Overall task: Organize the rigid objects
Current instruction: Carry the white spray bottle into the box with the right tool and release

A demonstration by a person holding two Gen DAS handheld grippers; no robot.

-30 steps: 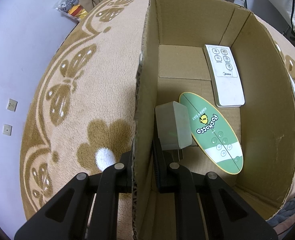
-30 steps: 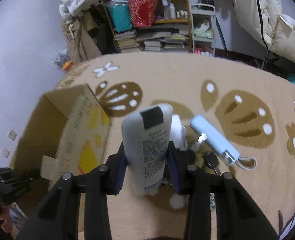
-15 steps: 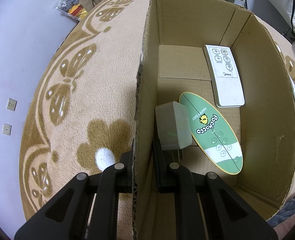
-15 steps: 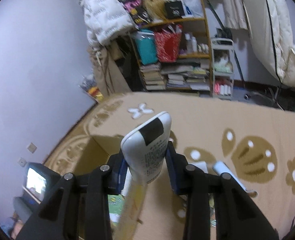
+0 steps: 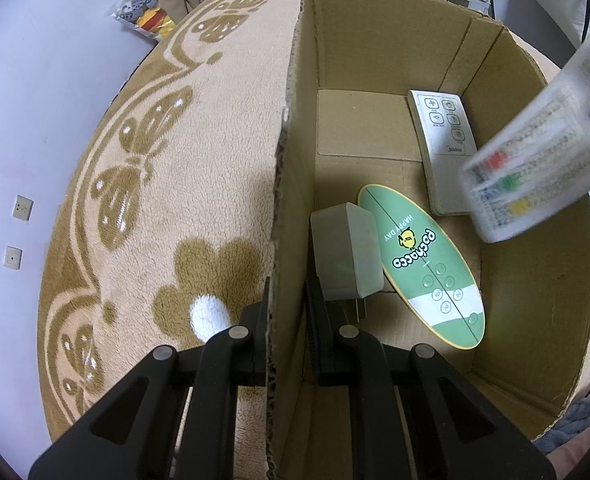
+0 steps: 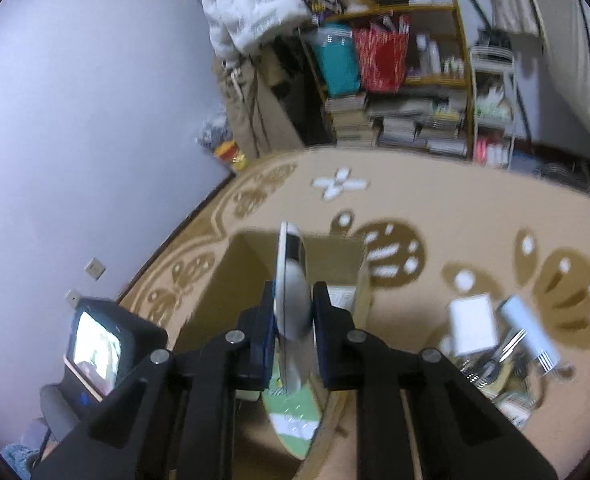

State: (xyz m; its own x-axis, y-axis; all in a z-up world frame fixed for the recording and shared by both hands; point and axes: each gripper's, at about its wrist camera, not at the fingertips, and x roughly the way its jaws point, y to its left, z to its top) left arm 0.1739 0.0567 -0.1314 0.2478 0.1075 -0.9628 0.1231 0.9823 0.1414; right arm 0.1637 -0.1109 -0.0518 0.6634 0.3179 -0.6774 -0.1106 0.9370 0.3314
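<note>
An open cardboard box [image 5: 395, 40] stands on the beige patterned carpet. My left gripper [image 5: 285, 316] is shut on the box's left wall, one finger inside and one outside. On the box floor lie a flat white remote [image 5: 443, 148], a green oval remote [image 5: 423, 264] and a white plug adapter [image 5: 345, 256]. My right gripper [image 6: 293, 312] is shut on a white remote with coloured buttons [image 5: 535, 160], seen edge-on [image 6: 291, 280] in the right wrist view. It hangs tilted above the box's right side, blurred by motion.
A pile of loose things lies on the carpet right of the box: a white block [image 6: 471, 324], a light blue power bank [image 6: 529, 332], keys and cables. Shelves of books [image 6: 407, 120] line the far wall. A snack bag [image 5: 147, 12] sits at the carpet's edge.
The right gripper has swung left from the carpet pile with the remote, rolling it edge-on, and now holds it over the box. The left gripper and the box have not moved.
</note>
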